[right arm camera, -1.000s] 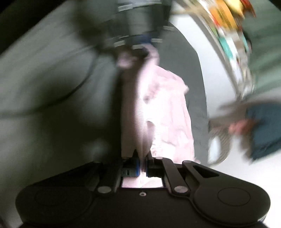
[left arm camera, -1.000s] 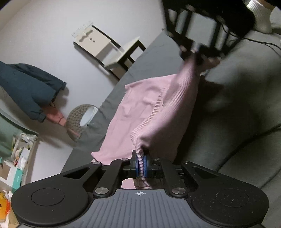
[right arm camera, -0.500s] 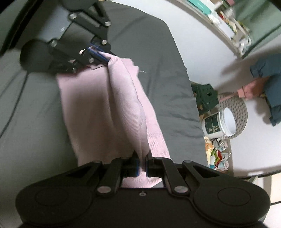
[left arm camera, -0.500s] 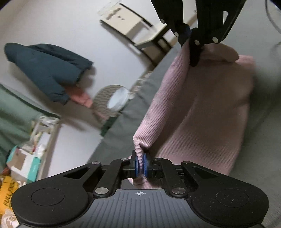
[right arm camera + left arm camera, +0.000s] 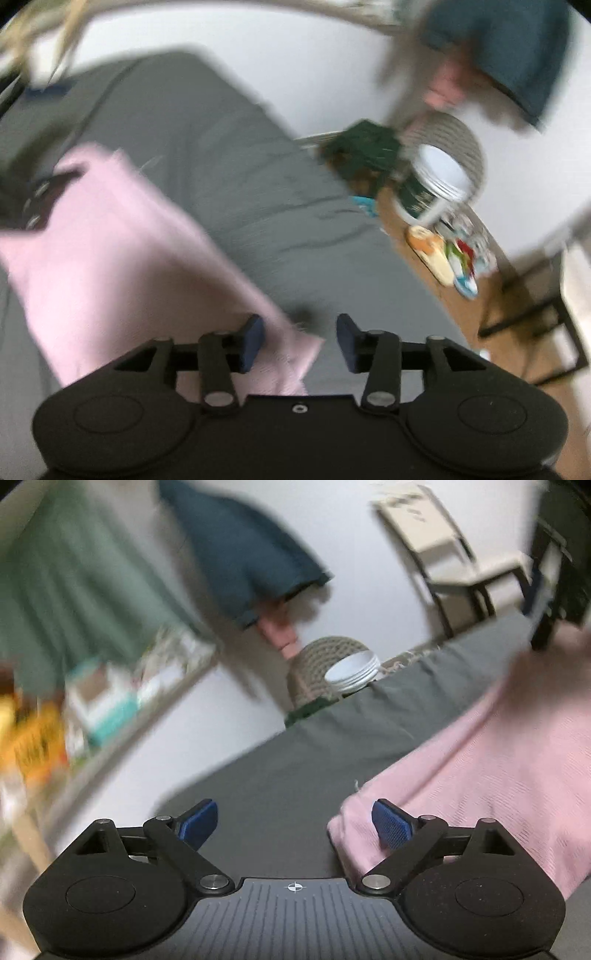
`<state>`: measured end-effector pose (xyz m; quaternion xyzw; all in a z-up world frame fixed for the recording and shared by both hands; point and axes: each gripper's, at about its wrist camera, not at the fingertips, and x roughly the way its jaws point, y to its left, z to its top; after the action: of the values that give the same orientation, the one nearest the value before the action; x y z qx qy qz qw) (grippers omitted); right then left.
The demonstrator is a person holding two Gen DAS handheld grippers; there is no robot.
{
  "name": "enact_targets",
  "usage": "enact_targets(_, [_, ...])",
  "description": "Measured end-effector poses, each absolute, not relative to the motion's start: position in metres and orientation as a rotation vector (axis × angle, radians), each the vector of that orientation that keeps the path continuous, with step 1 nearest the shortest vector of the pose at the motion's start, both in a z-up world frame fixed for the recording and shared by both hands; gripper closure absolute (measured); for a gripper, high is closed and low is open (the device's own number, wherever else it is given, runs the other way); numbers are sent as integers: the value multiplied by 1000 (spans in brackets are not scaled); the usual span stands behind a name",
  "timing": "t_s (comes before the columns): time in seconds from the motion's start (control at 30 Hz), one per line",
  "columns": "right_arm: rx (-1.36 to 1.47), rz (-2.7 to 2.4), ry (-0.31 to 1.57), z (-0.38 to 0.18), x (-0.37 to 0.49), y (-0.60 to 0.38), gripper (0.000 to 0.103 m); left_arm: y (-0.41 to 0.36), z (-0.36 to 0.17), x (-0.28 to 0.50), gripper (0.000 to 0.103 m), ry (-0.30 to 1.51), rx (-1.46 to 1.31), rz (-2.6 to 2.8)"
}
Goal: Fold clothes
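Left wrist view: spread left hand-held gripper (image 5: 293, 821) beside pink garment (image 5: 491, 760) lying rightward; right hand-held gripper (image 5: 300, 341) likewise spread.

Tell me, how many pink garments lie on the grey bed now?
1: the pink garment lies on the grey bed, beside the open left gripper and the open right gripper. More may lie out of view.

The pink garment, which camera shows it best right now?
The left wrist view: the pink garment is sharper there, its knit texture visible, lying on the grey cover. The right wrist view shows it too, but blurred.
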<state>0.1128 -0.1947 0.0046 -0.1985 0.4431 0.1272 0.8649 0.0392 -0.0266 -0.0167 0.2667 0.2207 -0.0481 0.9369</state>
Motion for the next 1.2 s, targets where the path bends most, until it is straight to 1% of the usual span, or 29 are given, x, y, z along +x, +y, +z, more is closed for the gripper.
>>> enact_targets(0.17, [-68,174,857,24,88,-243,58,7,-7,21,12,580,255,-178])
enact_targets(0.27, [145,162,857,18,67,-269,55,35,-8,3,12,657,7,-248])
enact_targets(0.33, [246,151,860,7,52,-280,56,48,-15,-9,12,694,-98,-256])
enact_targets(0.43, [325,146,849,-10,32,-287,56,46,-25,-32,12,710,-71,-240])
enact_targets(0.53, [323,167,788,-13,6,-283,55,30,-32,-50,13,697,122,-299])
enact_targets(0.6, [294,190,737,-13,-11,-277,55,21,-36,-49,25,684,257,-314])
enact_targets(0.63, [259,205,713,-13,-18,-273,54,17,-37,-47,29,681,306,-311])
enact_targets(0.67, [202,213,693,-13,-27,-266,48,14,-39,-45,37,681,338,-312])
enact_targets(0.7, [138,207,671,-11,-39,-259,43,12,-40,-44,43,682,357,-317])
enact_targets(0.83, [-75,152,598,-15,-74,-231,43,4,-42,-36,45,685,354,-374])
enact_targets(0.87, [-103,144,594,-18,-78,-226,45,1,-44,-36,45,685,367,-384])
enact_targets(0.93, [-130,142,612,-23,-78,-220,50,-7,-46,-36,54,694,387,-399])
enact_targets(1.0, [-133,120,641,-30,-75,-218,61,-10,-47,-33,67,706,385,-410])
enact_targets(1.07, [-90,97,657,-35,-72,-223,66,-8,-44,-33,76,712,368,-418])
enact_targets(1.1, [-56,92,664,-36,-70,-227,71,-8,-44,-32,84,718,358,-424])
enact_targets(1.13, [-24,94,676,-38,-68,-231,73,-7,-44,-31,90,723,349,-429])
enact_targets(1.17, [9,98,690,-40,-66,-235,81,-7,-44,-31,95,719,348,-428])
enact_targets(1.2, [28,104,697,-43,-66,-239,89,-7,-44,-29,98,715,352,-431])
